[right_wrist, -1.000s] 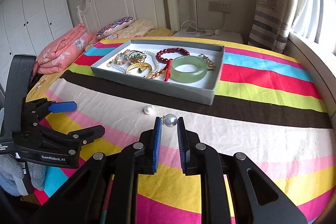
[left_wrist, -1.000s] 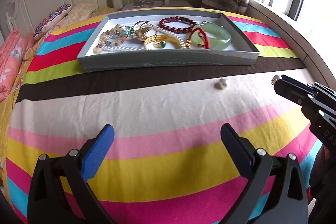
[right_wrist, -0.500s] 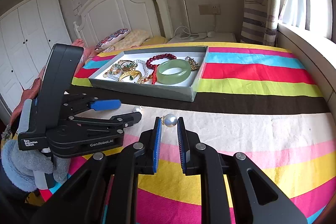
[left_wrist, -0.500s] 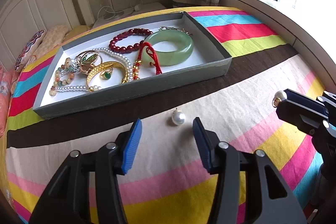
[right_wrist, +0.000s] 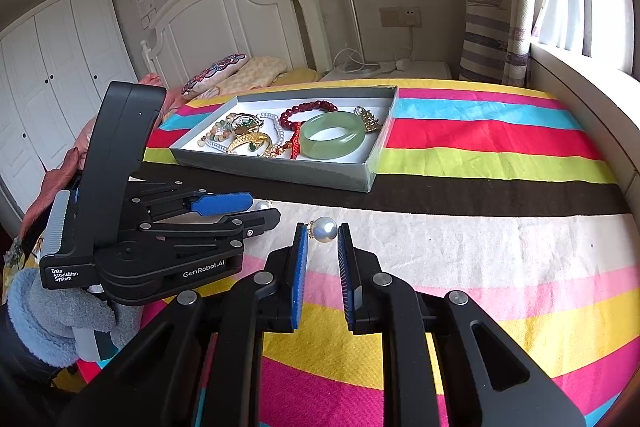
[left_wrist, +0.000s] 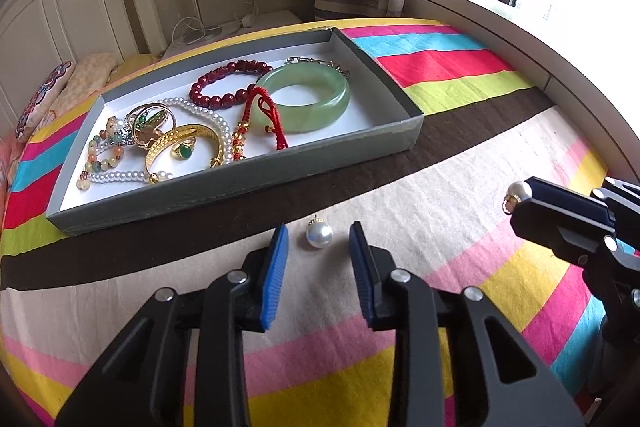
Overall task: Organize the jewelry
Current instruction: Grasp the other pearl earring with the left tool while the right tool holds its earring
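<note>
While the right gripper (right_wrist: 323,241) pinched one pearl earring (right_wrist: 324,229), the left gripper (left_wrist: 319,241), jaws just closing, straddled another pearl (left_wrist: 319,235) on the bed (left_wrist: 420,211), untouched.

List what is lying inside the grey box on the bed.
In the grey box: a green jade bangle, dark red bead bracelet, red knotted cord, pearl strand, gold bangle, green-stone ring, mixed-bead bracelet. Anything beneath the pile is hidden.
</note>
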`<state>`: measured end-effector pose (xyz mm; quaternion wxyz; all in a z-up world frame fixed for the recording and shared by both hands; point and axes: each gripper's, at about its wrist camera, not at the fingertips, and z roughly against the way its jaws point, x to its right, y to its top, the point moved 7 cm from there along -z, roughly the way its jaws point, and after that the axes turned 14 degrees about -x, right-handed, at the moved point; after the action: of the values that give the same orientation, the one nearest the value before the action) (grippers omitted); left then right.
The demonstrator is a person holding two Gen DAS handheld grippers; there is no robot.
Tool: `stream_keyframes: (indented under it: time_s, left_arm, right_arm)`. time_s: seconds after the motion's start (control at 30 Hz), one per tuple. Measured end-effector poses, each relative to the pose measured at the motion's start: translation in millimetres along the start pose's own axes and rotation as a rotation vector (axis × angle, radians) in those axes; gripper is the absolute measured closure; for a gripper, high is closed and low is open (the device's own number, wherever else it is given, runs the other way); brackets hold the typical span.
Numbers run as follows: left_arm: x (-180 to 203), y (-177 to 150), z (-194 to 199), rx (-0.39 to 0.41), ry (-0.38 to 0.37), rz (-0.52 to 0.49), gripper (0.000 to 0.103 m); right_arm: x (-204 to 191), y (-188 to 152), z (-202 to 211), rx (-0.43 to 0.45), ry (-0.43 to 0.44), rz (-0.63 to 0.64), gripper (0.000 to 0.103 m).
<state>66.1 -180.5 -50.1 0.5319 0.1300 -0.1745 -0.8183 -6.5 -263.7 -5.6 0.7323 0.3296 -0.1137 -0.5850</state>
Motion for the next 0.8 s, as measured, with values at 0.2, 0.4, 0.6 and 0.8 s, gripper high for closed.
stream_keyframes:
  time_s: [0.2,0.4,0.6,0.8]
  left_arm:
    - [-2.2,-1.4,1.3,0.012,-0.019,0.019,0.090]
    - [-18.4,-7.9,20.7,0.063,-0.031,0.061,0.090]
    - [-43.2,-6.2,50.1,0.114,-0.013,0.085,0.090]
    - [-67.7,10.7,78.2,0.164,0.022,0.103,0.090]
  right_arm:
    - [0.2,0.2,-1.7,-0.008,-0.005,-0.001,0.087]
    - [-5.5,0.6,-3.9,-0.013,-0.029,0.024,0.087]
    - [-22.0,12.5,-8.5,-0.008,-0.037,0.073,0.087]
    - [-37.1,42.9,-4.7,0.033,-0.039,0.120,0.087]
